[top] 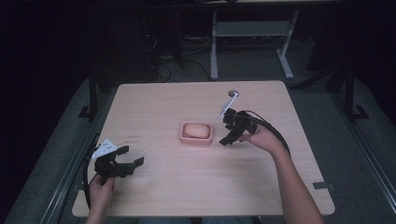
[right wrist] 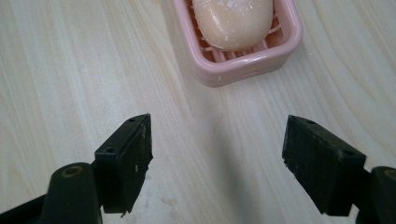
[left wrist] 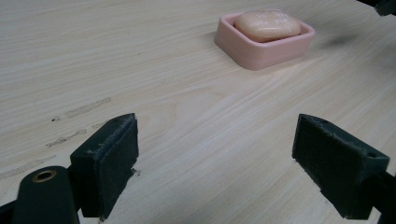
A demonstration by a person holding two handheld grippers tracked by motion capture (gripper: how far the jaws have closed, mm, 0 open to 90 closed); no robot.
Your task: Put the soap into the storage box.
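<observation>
A pink soap dish point(top: 196, 134) sits near the middle of the wooden table point(top: 154, 102), flat on the surface. A pale peach bar of soap point(top: 196, 130) lies inside it, resting on the ribbed floor of the dish.

The right gripper point(top: 229, 135) is held just to the right of the dish, tilted down toward the table, close beside the dish but not touching it. In the right gripper view the two black jaws stand apart with bare table between them; nothing is held. The dish point(right wrist: 239, 44) and the soap point(right wrist: 232, 21) lie ahead of the jaws, beyond the tips.

The left gripper point(top: 130, 156) is held over the near left part of the table, well apart from the dish, pointing roughly toward it. In the left gripper view its jaws are spread wide, with empty wood between them; it grasps nothing. The dish point(left wrist: 264, 44) with the soap point(left wrist: 267, 24) shows far ahead, toward the upper right of that view.

Faint smudge marks point(left wrist: 79, 122) lie on the table in front of the left jaws.
</observation>
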